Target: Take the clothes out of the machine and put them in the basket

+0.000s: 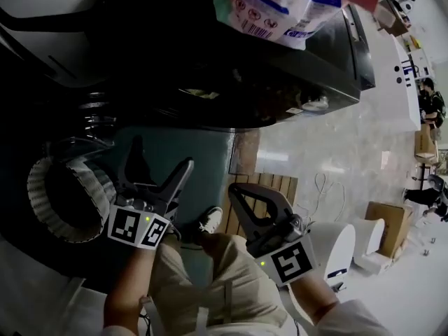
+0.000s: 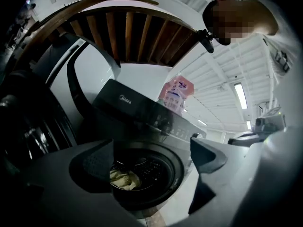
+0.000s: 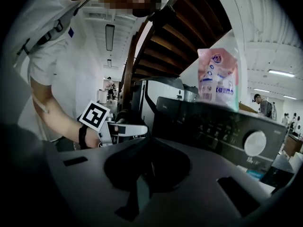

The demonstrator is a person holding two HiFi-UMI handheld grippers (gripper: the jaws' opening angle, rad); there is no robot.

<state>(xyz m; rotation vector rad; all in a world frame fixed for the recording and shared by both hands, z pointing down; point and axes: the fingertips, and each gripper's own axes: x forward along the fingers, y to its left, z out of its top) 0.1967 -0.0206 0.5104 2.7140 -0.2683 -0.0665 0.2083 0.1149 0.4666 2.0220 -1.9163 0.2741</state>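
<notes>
Meanwhile, left hand-held gripper (image 2: 151, 161) gapes toward cloth (image 2: 124, 178) in machine (image 2: 142, 115); right hand-held gripper (image 1: 235, 190) seemingly clenched.

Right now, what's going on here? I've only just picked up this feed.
A person stands at the washing machine with a gripper in each hand. The left claw is open and empty, aimed at the drum, where a pale yellowish cloth lies. The right claw is shut on nothing. The basket sits low at the person's left; its inside looks dark and no clothes show in it. Nothing is out of the machine yet.
</notes>
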